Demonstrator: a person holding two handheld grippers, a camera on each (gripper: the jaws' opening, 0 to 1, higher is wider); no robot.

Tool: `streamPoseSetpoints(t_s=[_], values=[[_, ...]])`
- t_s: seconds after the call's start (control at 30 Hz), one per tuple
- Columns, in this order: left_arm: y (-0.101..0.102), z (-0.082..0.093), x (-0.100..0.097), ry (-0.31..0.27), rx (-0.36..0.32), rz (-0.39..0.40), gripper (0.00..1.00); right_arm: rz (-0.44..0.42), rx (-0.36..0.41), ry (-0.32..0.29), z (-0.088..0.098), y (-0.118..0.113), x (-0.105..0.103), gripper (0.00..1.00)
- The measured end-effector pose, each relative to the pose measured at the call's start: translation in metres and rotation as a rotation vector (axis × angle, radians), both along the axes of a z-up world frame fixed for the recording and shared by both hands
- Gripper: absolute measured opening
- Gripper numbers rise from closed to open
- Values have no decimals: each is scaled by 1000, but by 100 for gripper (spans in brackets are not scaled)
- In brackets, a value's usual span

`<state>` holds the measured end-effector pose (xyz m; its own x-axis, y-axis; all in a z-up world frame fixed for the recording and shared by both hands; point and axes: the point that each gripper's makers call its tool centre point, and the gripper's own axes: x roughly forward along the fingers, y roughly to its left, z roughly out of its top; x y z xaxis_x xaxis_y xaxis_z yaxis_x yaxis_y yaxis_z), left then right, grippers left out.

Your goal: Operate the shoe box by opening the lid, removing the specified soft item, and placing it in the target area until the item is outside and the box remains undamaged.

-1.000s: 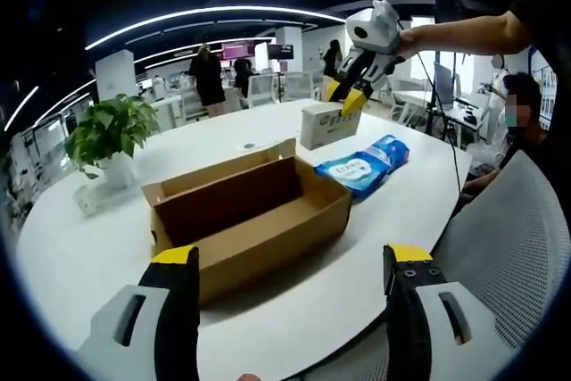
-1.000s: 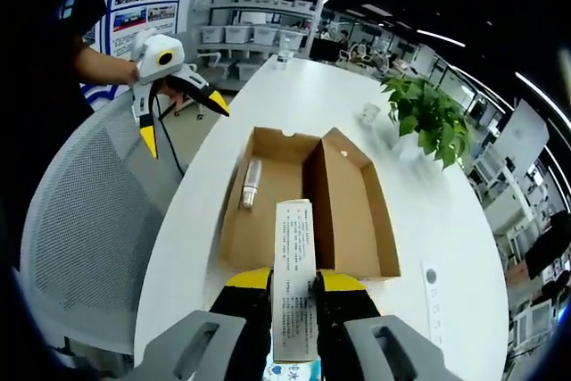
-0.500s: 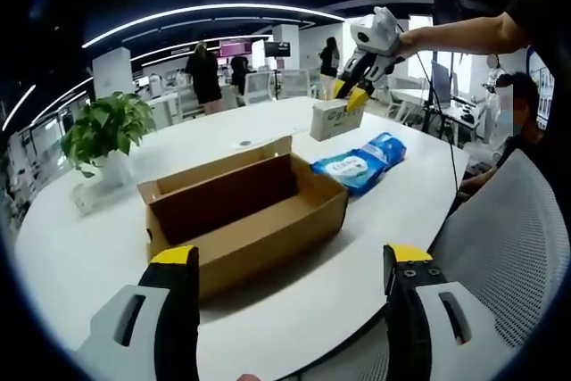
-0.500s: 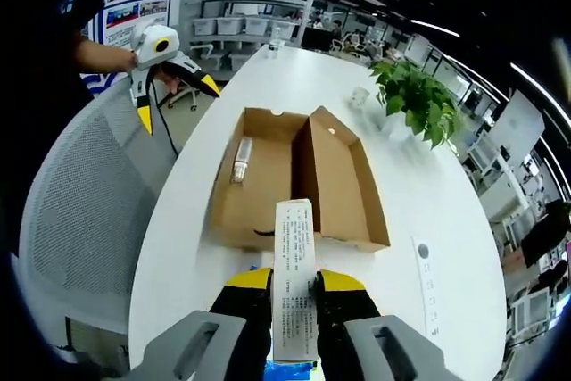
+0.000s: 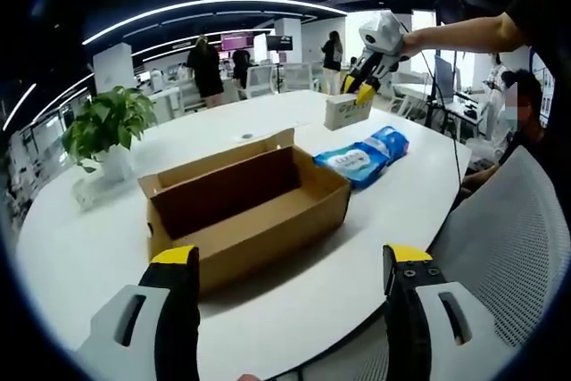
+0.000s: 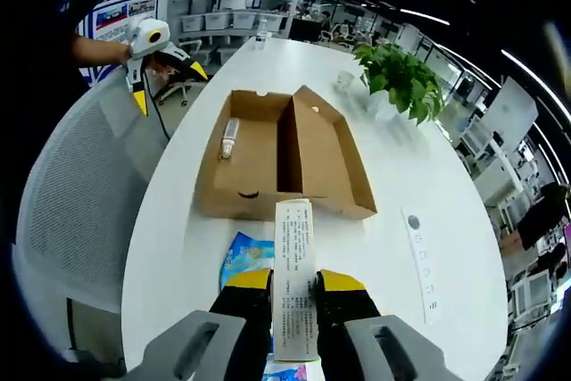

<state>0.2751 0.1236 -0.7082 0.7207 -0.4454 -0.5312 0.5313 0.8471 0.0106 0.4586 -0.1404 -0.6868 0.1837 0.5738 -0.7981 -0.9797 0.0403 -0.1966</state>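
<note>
Tissue box (image 6: pixel 293 278), the small white one with printing on its side, is sitting between the two jaws of the right gripper (image 6: pixel 293 281), which are squeezing it tight. In the right gripper view its long side is pointing straight away from the gripper, toward 12 o'clock, at the shoe box (image 6: pixel 283 167). In the left gripper view the same tissue box (image 5: pixel 347 111) is hanging up in the air over the far part of the white table (image 5: pixel 294 296), at about 1 o'clock from the shoe box (image 5: pixel 245 211), with the right gripper (image 5: pixel 361 94) pinching it from above.

So the tissue box is already outside the shoe box. Right under it, at about 7 o'clock in the right gripper view, a blue wipes pack (image 6: pixel 247 259) is lying flat on the table (image 6: pixel 419 220). I think the next move is lowering the tissue box onto the table near that pack, and the right gripper is the one doing it.

The left gripper (image 5: pixel 293 260) is far from it, at 6 o'clock of the shoe box, with its jaws spread wide and holding nothing.

Counting: one shoe box, lying open with its lid flap standing up along the middle; one tissue box; one blue wipes pack; one little tube (image 6: pixel 229 136) lying in the left half of the shoe box; one potted plant (image 6: pixel 398 83); two grippers.
</note>
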Motion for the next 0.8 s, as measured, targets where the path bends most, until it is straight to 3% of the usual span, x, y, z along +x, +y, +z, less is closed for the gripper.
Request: streamPoseSetpoints(t_s=[0.8], values=[[0,-9,-2,40,36,-19,88,-46,-105,12,-38,-54,25,14]])
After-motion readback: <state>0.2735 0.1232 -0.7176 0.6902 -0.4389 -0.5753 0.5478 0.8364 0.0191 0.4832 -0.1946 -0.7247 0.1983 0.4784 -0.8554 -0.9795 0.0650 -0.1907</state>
